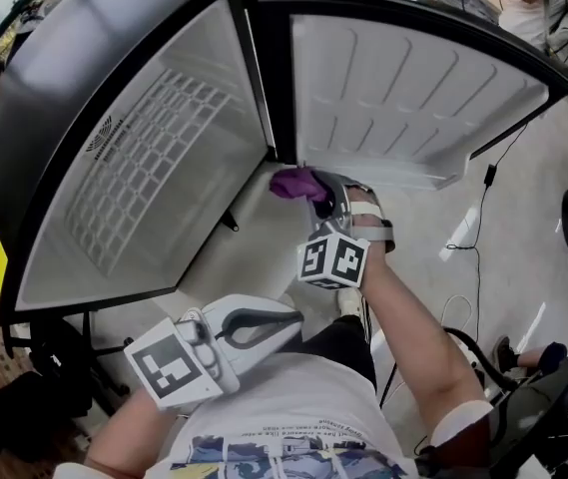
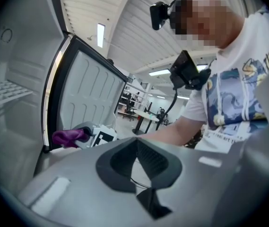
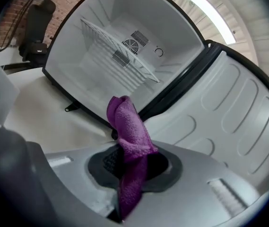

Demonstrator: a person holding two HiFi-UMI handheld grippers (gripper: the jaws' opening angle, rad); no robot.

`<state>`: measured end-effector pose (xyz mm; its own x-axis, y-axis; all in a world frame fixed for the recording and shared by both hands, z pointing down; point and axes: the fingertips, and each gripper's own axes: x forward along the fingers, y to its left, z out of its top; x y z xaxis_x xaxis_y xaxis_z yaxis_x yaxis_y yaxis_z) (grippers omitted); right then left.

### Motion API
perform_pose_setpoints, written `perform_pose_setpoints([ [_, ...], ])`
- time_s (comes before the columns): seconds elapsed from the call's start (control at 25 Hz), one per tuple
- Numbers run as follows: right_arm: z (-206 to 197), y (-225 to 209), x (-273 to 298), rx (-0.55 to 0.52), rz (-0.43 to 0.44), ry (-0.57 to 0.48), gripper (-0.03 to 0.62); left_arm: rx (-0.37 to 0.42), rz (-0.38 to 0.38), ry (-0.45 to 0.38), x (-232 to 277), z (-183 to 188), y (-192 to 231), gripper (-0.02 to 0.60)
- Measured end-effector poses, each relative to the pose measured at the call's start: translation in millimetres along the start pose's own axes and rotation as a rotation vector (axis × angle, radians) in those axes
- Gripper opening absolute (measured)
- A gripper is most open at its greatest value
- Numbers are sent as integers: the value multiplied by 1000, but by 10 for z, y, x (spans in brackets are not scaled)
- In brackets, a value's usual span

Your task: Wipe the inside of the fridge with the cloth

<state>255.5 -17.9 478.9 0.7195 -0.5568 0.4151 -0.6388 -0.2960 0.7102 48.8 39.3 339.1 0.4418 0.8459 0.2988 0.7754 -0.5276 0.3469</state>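
1. Purple looped-pile cloth [image 3: 128, 131] stands pinched upright by the jaws of my right gripper [image 3: 130, 163], just before the open fridge [image 3: 68, 56] and its smooth white cavity.
2. Only the left gripper view shows my left gripper [image 2: 136, 150] closely: ribbed dark jaws together, nothing between.

Open black mini fridge [image 1: 64, 58] stands on the pale floor [image 1: 508, 242], a thin black cable [image 1: 479, 218] trailing beside its door.
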Motion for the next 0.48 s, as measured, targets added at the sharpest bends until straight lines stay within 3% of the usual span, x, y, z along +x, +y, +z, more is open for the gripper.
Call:
perform_pose_setpoints([
  [0.48,-513,-56,40,6,-17,78,54,8,-40,39,204,37,-22,5],
])
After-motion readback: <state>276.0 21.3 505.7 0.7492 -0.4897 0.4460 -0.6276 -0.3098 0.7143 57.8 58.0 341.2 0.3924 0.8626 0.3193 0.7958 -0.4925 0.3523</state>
